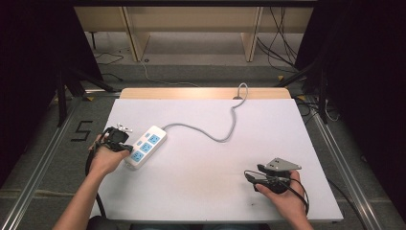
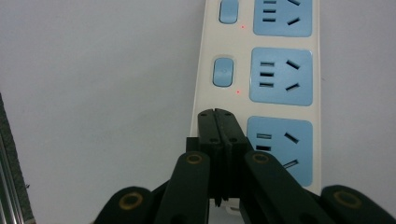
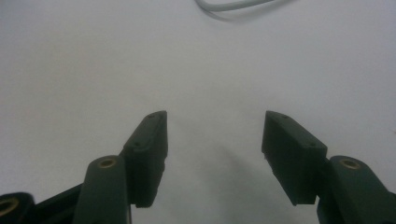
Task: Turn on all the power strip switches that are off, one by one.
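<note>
- The worktop (image 1: pixel 215 158) is a pale, matte sheet over a wooden table, bare apart from one appliance and its lead.
- A white power strip (image 1: pixel 145 146) with three blue sockets lies toward the near-left of the worktop, set at a slant; its grey cable (image 1: pixel 225 136) snakes across the middle and runs off the far edge.
- By its look the strip is a rigid plastic bar, light enough to skid on the smooth sheet if pushed at one end — a hold across its narrow width, on the long sides, seems the surest place. The cable is limp and would drag behind.
- The left gripper (image 2: pixel 218 135) has its jaws pressed together with nothing between them, tips resting over the strip's switch side, just beside the nearest socket and where that socket's rocker switch would sit. Two blue switches (image 2: pixel 222 71) farther up the strip each show a small red light.
- The right gripper (image 3: pixel 212 140) hovers well apart from the strip over bare worktop at the near-right, jaws spread wide and empty.
</note>
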